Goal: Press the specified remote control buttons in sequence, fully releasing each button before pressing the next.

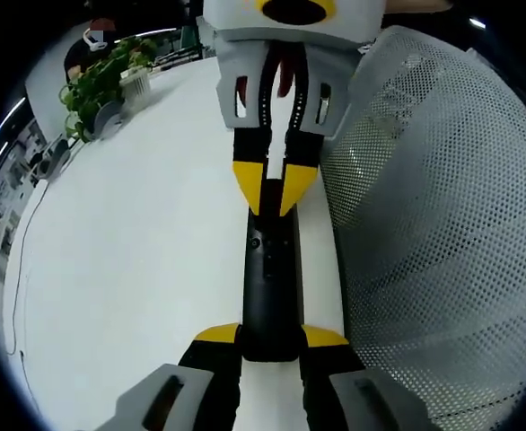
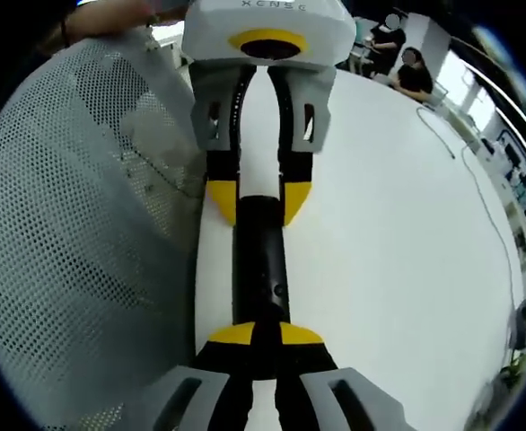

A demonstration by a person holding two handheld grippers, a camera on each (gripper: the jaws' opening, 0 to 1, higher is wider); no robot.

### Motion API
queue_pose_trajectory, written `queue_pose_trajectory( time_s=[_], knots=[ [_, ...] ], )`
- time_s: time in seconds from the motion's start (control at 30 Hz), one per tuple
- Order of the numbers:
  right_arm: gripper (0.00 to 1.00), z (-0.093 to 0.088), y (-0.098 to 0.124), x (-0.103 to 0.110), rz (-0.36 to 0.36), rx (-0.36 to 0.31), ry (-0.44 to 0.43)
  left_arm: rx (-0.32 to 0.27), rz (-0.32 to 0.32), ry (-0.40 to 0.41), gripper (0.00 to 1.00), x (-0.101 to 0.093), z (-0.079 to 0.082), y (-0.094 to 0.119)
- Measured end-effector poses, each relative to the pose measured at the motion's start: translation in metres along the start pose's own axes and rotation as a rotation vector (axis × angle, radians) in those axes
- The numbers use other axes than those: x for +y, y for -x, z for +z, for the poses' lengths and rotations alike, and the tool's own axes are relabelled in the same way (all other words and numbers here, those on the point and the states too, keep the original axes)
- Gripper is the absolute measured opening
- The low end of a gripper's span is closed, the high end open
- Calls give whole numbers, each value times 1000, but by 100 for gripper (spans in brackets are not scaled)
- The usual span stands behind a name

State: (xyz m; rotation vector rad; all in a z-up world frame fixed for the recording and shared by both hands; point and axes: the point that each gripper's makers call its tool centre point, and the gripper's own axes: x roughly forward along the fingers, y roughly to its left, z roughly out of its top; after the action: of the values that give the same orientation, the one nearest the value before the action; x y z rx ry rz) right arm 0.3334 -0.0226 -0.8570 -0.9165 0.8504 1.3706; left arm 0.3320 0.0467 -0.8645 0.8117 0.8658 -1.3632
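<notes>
**Black remote lying between two facing grippers**

On the white table [image 1: 146,260], which is taking up most of both views, a grey mesh chair back [image 1: 442,215] is standing along one edge, its perforated fabric rising beside the grippers. A potted plant [image 1: 101,81] is sitting at the far end of the table in the left gripper view, and two seated people [image 2: 405,63] are showing at the far end in the right gripper view. A thin cable [image 2: 487,206] is trailing across the table top.

The black remote [image 1: 269,287] is lying flat on the table, lengthwise between the two grippers. The left gripper [image 1: 270,337] is clenching its yellow-tipped jaws on one end of the remote. The right gripper [image 2: 265,334] is reaching in from the opposite end, its jaws drawn nearly together with their tips resting over the remote's other end; whether they are pressing a button cannot be told.
</notes>
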Motion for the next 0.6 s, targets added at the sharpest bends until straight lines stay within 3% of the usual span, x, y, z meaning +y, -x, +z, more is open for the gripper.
queue_pose_trajectory(
  time_s=[0.1,0.17,0.27,0.6],
  knots=[
    [4,0,2,-1,-1,-2,-10,3,1,4,24,0,0,0],
    [4,1,2,-3,-3,-20,-105,0,2,9,24,0,0,0],
    [4,-1,3,0,-10,-24,-39,-6,4,15,24,0,0,0],
    [4,-3,3,2,-27,2,-34,-8,4,17,24,0,0,0]
  ],
)
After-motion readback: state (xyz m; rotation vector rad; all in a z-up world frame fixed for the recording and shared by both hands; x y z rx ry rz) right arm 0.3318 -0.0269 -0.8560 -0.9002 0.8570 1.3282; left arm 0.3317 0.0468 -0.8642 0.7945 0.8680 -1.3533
